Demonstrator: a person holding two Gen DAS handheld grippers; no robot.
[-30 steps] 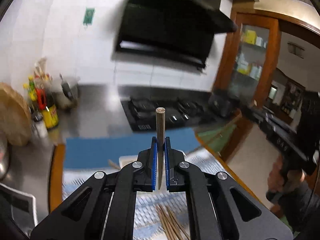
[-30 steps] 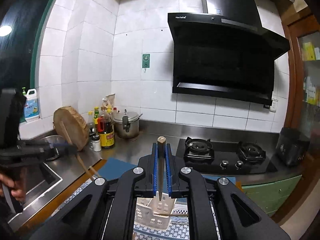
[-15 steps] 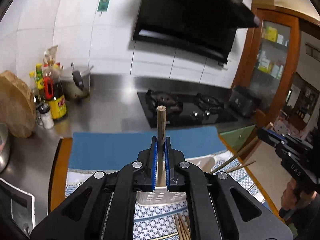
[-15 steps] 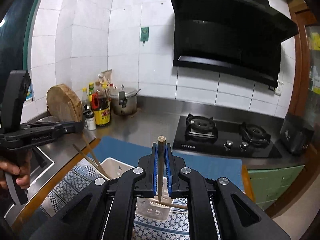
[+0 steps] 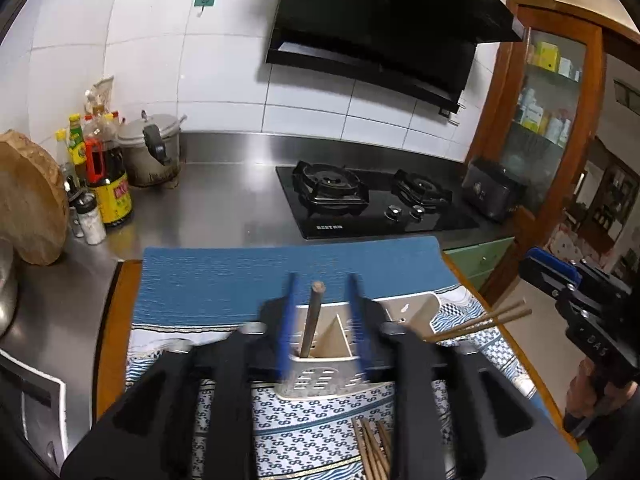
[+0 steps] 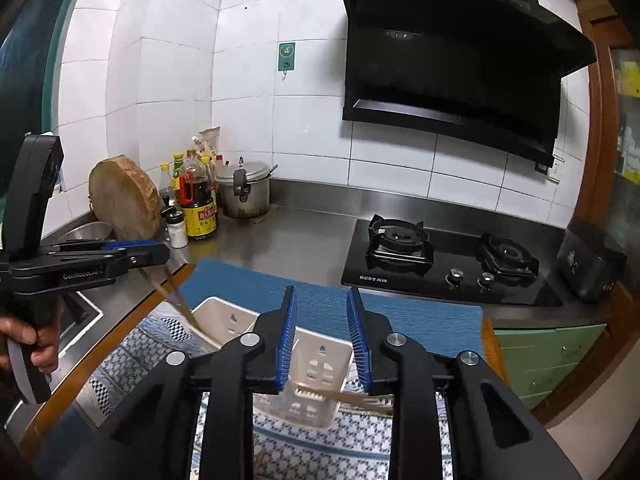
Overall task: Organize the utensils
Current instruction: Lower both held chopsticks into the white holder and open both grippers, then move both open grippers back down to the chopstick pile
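Both tools [image 5: 320, 292] [image 6: 322, 304] open, chopsticks [image 5: 314, 320] released

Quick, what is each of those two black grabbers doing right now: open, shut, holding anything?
Left gripper: jaws just opening, brown wooden chopstick standing loose between them in the white slotted plastic holder.
Right gripper: jaws just opening, holding nothing.

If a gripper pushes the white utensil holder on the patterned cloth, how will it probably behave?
The white utensil holder looks like thin perforated plastic, so it is probably light and would slide on the patterned cloth easily. It stands taller than it is wide, and chopsticks lean out of it, so a high push may tip it. Its walls look stiff, not floppy.
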